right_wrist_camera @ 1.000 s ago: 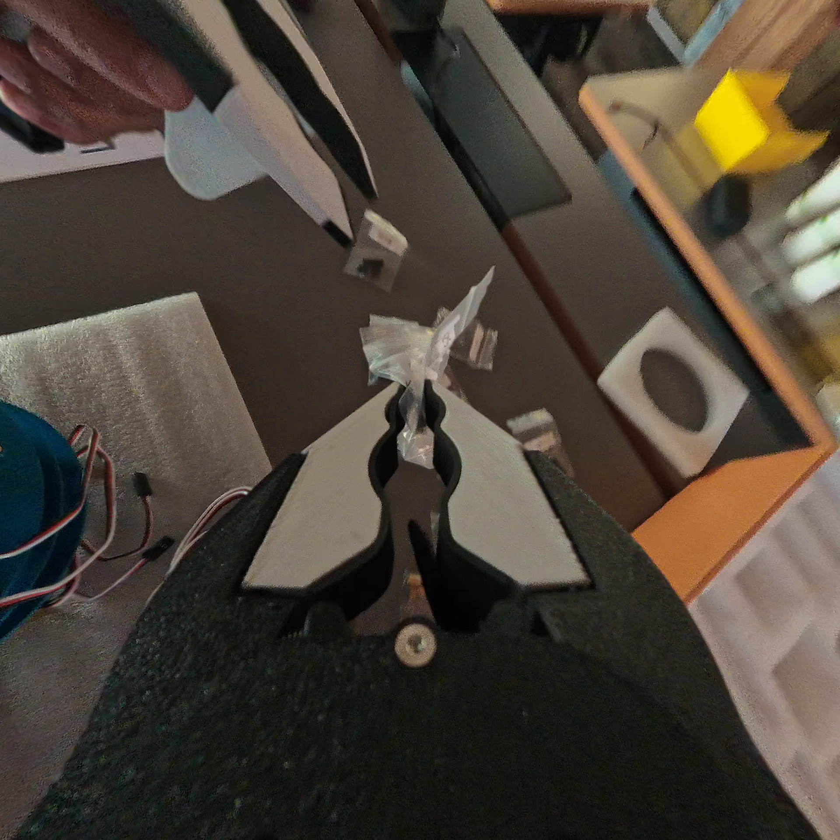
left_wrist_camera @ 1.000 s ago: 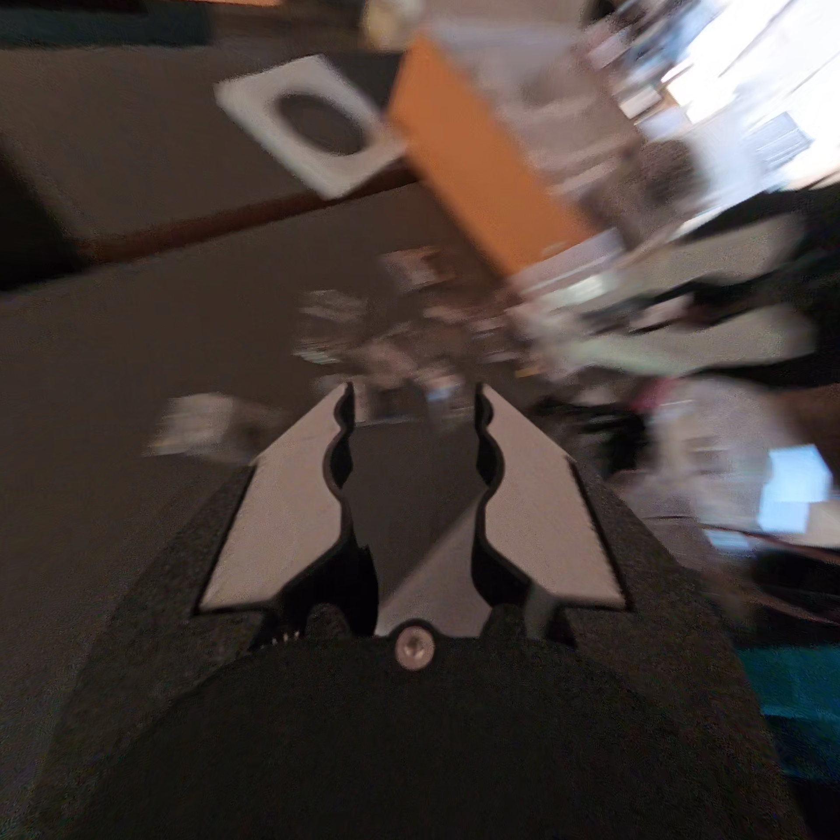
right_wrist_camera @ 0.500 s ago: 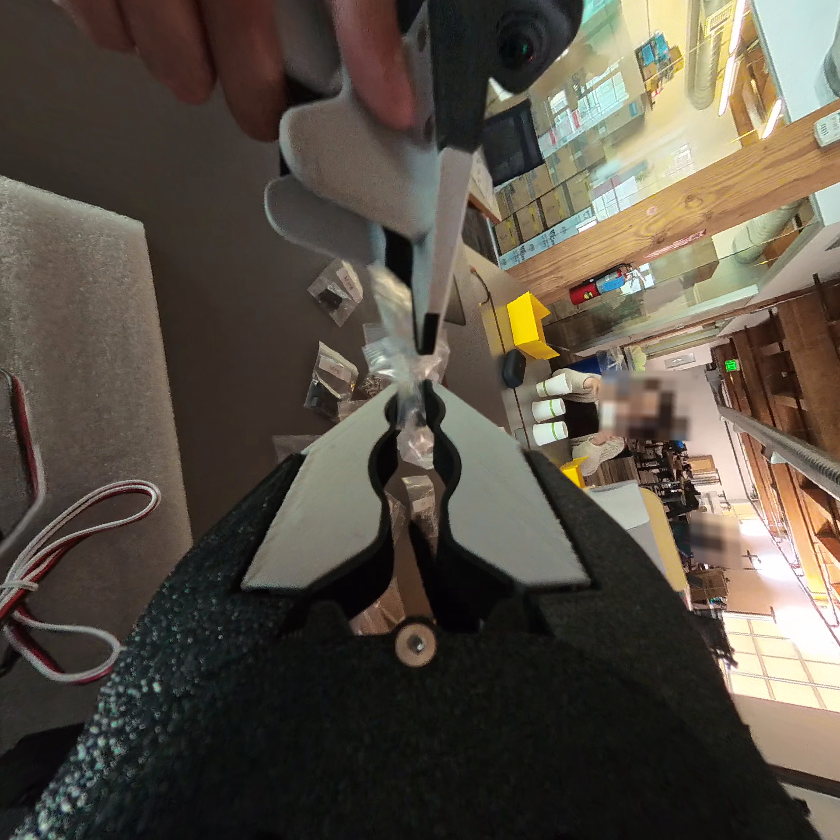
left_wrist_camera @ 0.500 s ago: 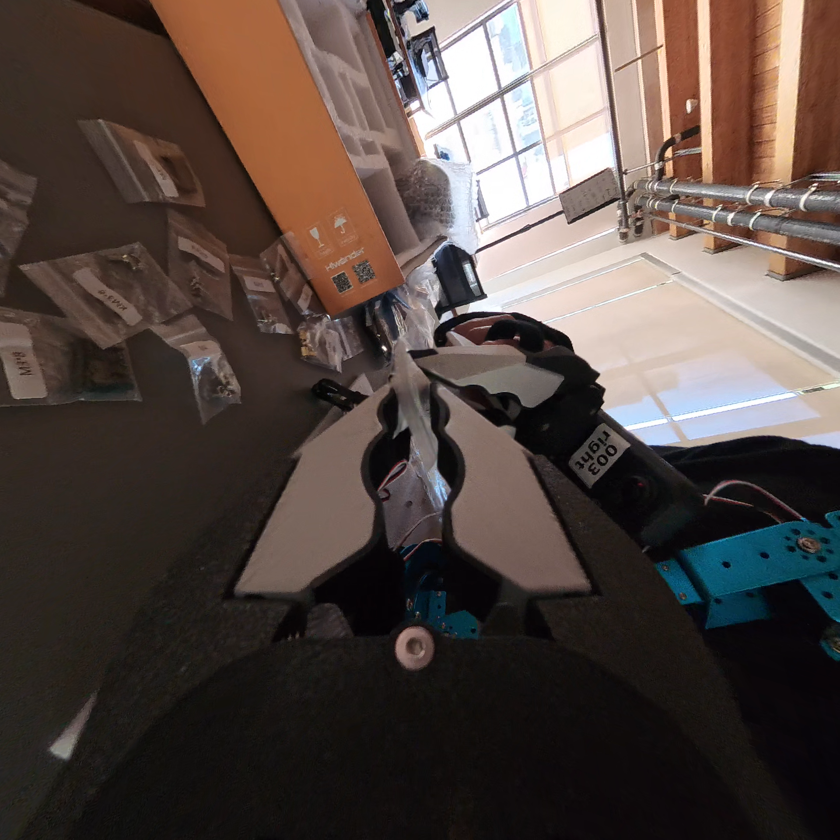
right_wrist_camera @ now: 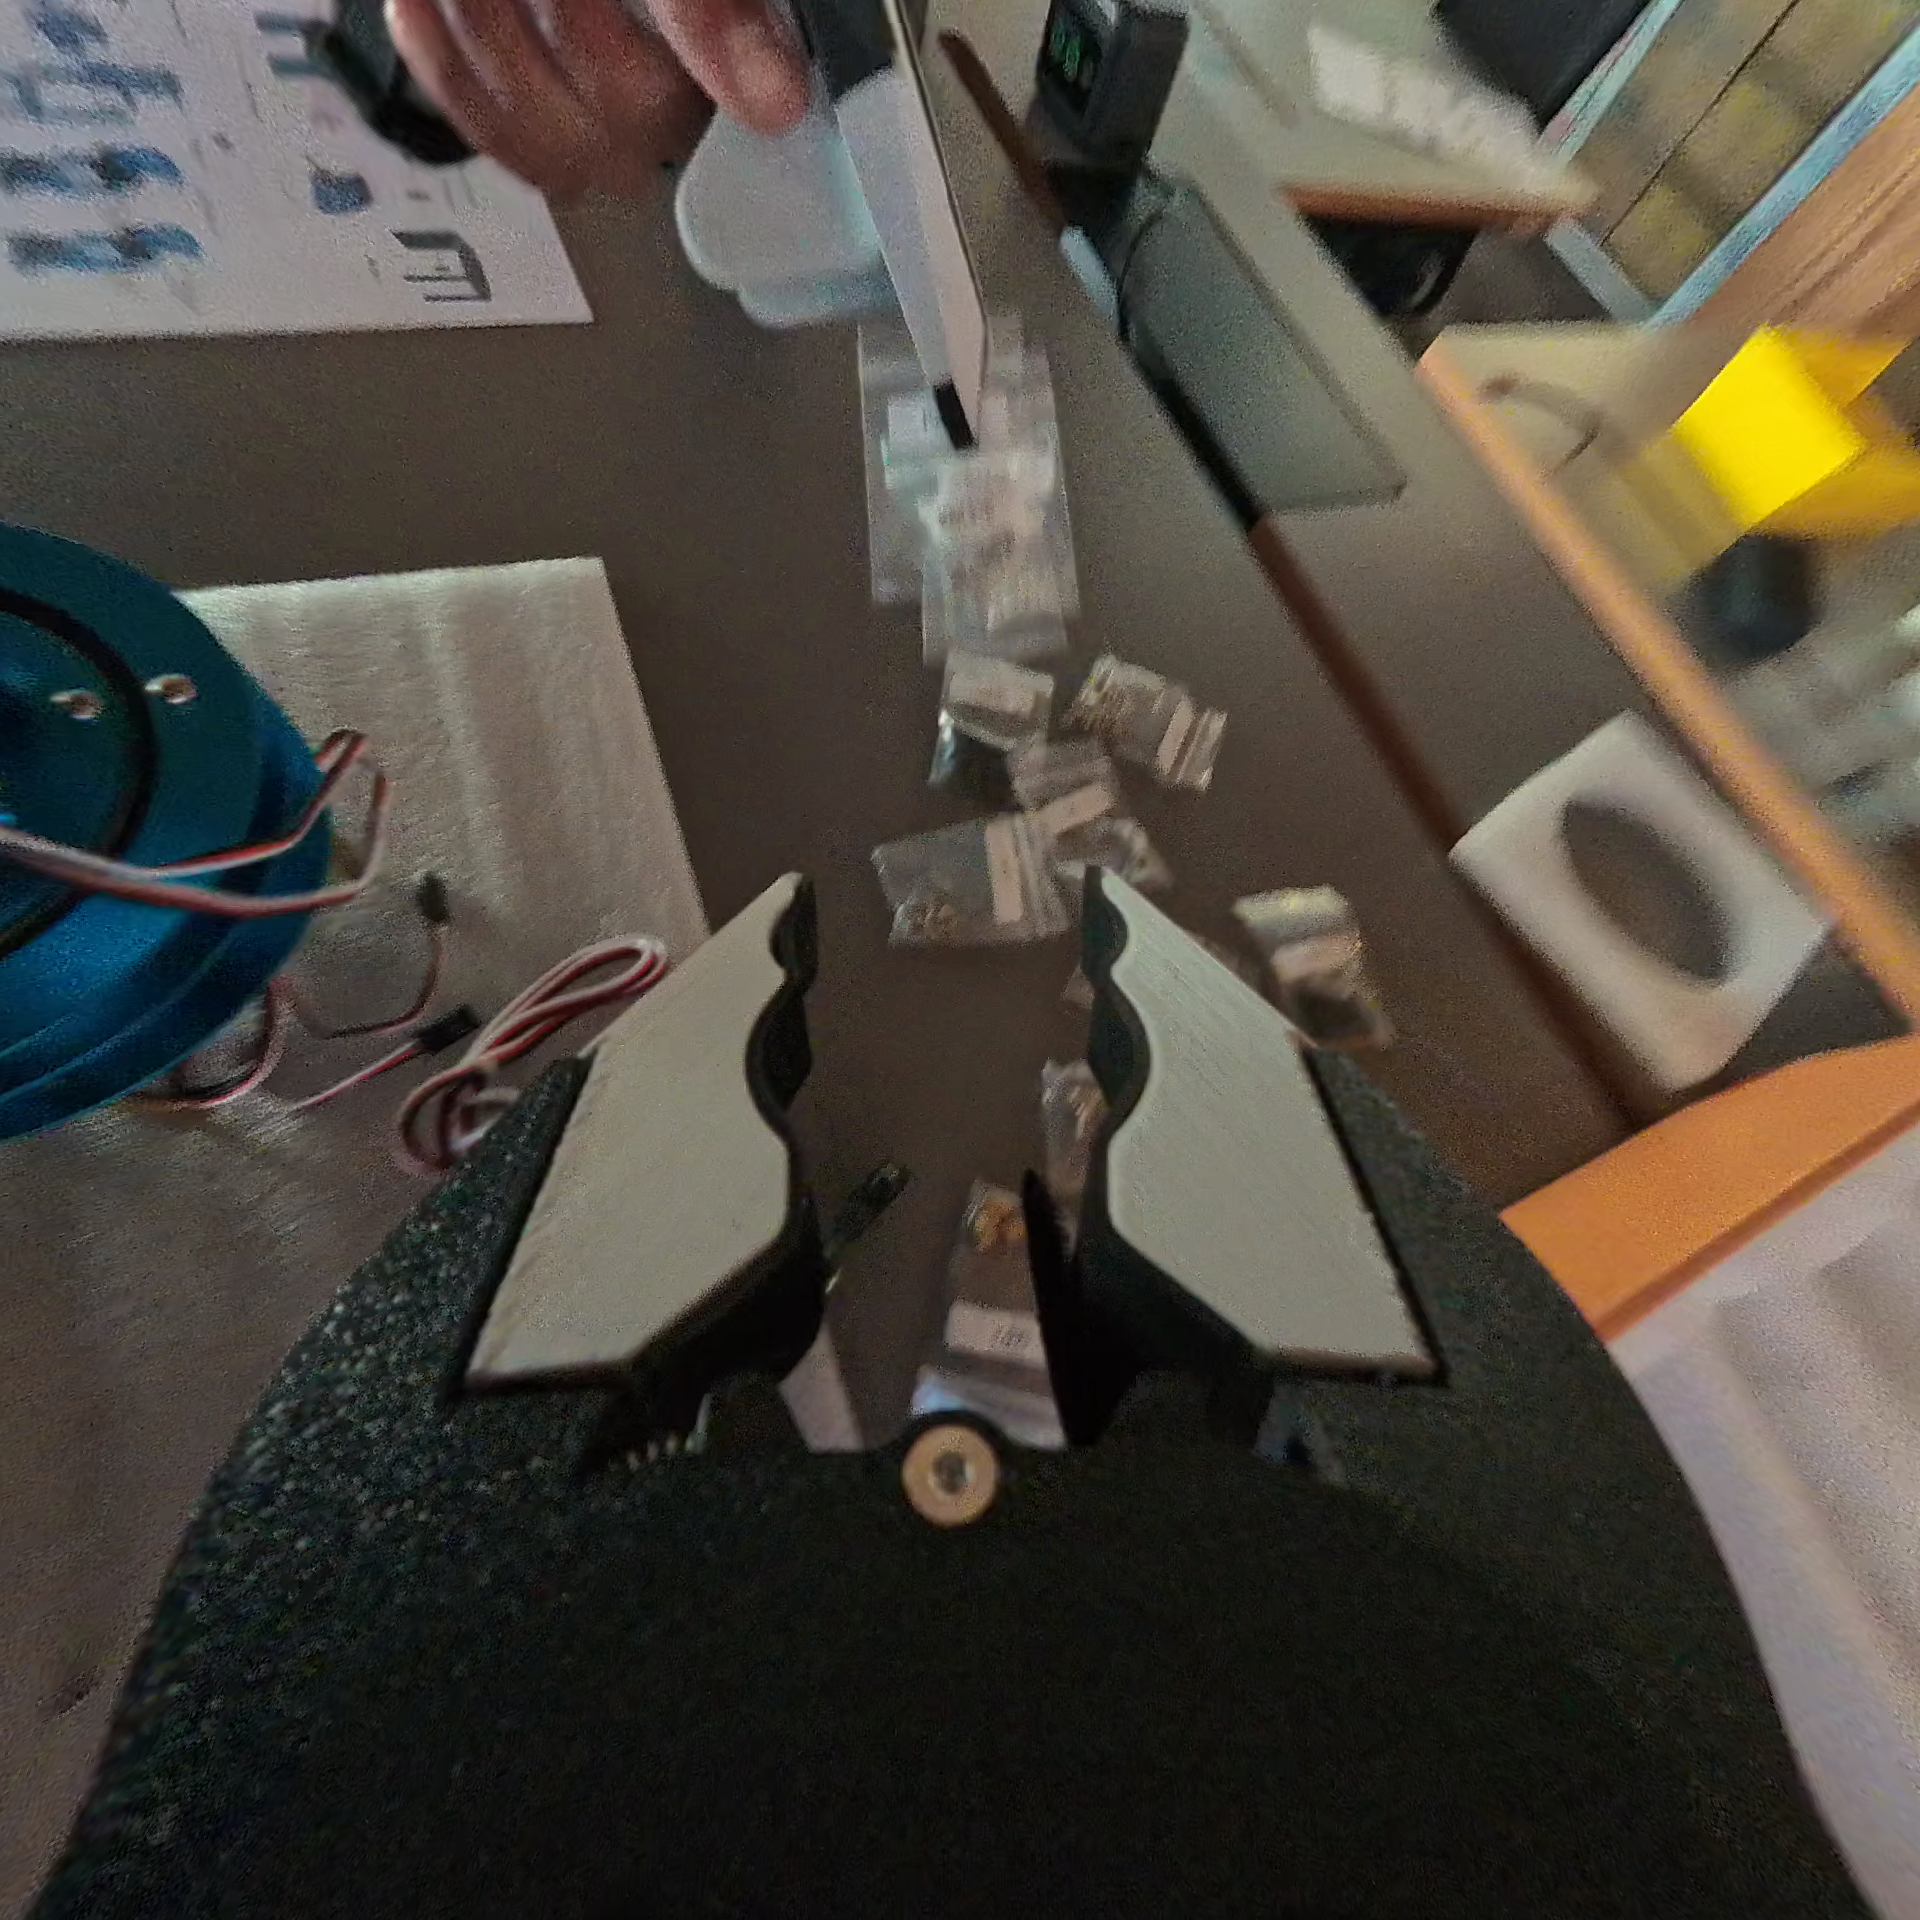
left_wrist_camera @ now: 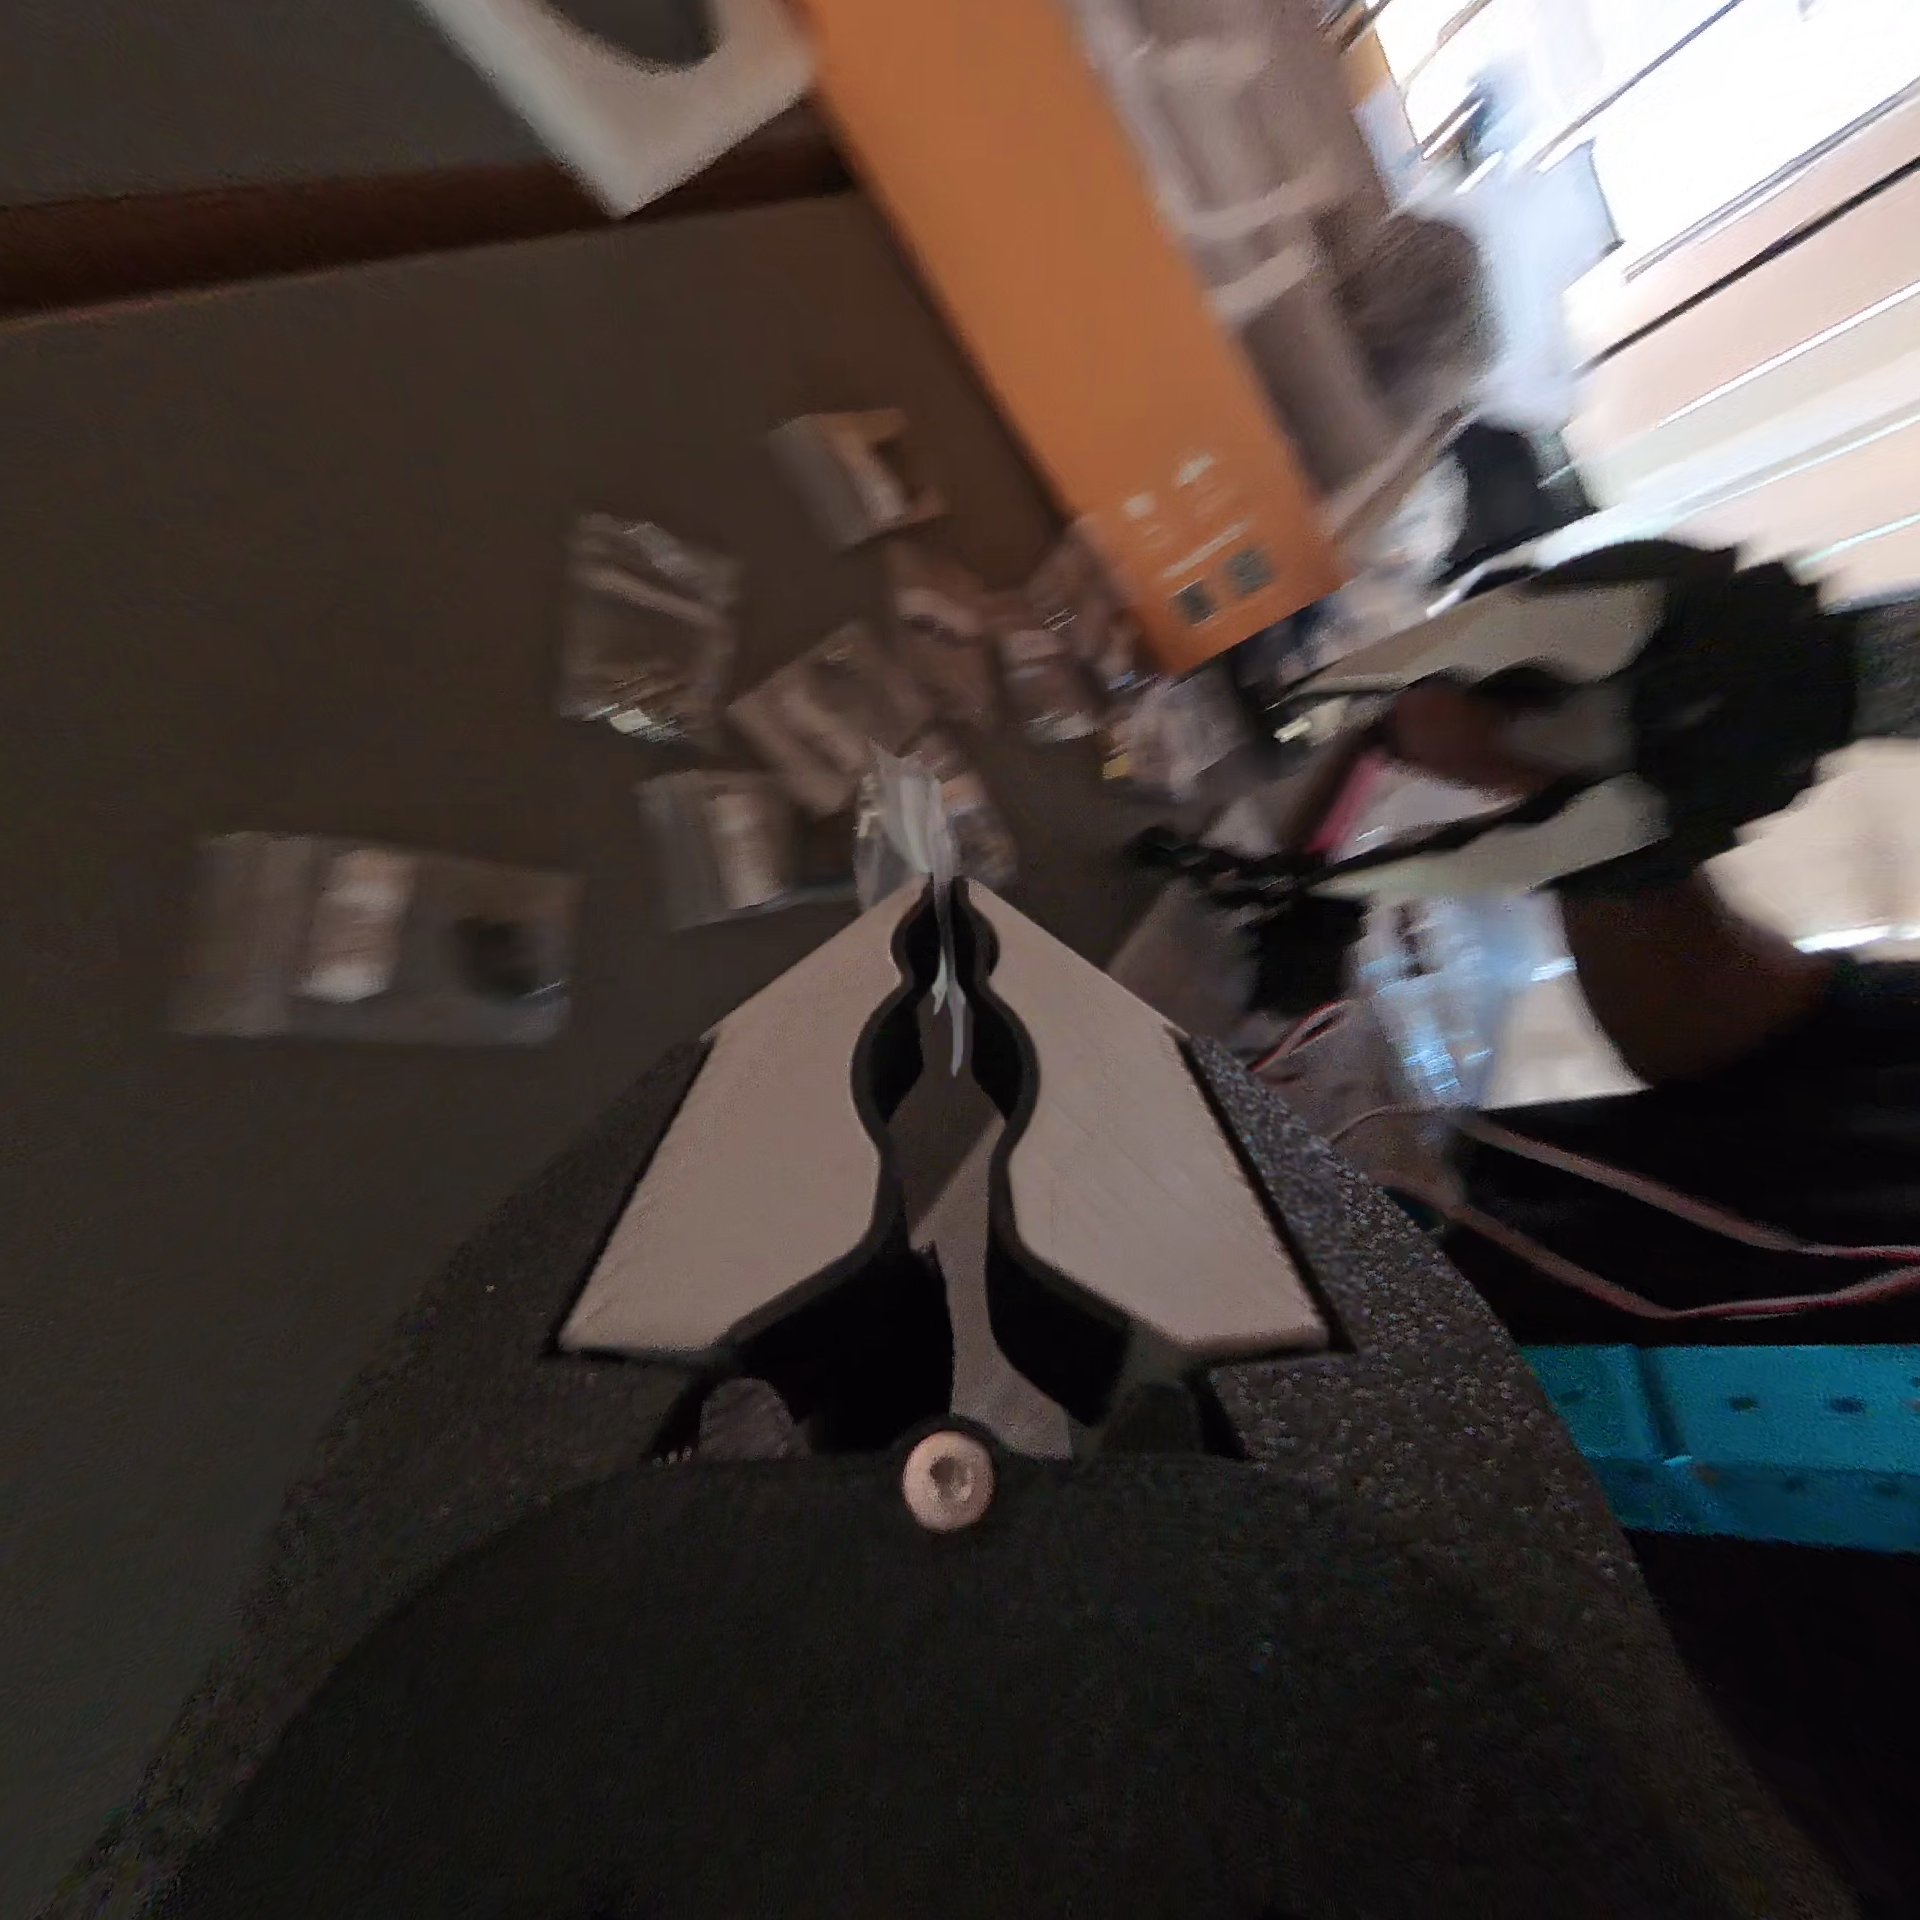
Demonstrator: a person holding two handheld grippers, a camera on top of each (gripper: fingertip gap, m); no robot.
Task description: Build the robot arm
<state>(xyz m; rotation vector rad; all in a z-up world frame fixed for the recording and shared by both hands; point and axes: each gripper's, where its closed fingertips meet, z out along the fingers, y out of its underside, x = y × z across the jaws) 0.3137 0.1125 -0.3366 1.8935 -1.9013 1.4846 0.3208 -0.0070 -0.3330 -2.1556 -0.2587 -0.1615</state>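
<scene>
My left gripper [left_wrist_camera: 940, 896] is shut on a small clear plastic bag [left_wrist_camera: 902, 826], pinched at the fingertips, with a strip of it running back between the pads. It is held above the brown table [left_wrist_camera: 312, 623]. The left gripper also shows in the right wrist view [right_wrist_camera: 914, 260], held by a hand, with blurred clear plastic below its tip. My right gripper [right_wrist_camera: 945, 888] is open and empty over the table, above several small bags of parts [right_wrist_camera: 977, 883]. In the left wrist view it shows open at the right [left_wrist_camera: 1558, 748].
A blue round part [right_wrist_camera: 125, 831] with red-white wires [right_wrist_camera: 520, 997] lies on a white foam sheet [right_wrist_camera: 468, 727] at the left. A white foam block with a round hole [right_wrist_camera: 1642, 904] and an orange box [left_wrist_camera: 1039, 312] stand beyond the bags. A printed sheet [right_wrist_camera: 208, 156] lies far left. The tips of one gripper are about 12 centimeters away from the tips of the other.
My right gripper held the clear bag; my left gripper closed on it, then the right opened and let go. The grippers have drawn apart, and the bag stays with the left.
</scene>
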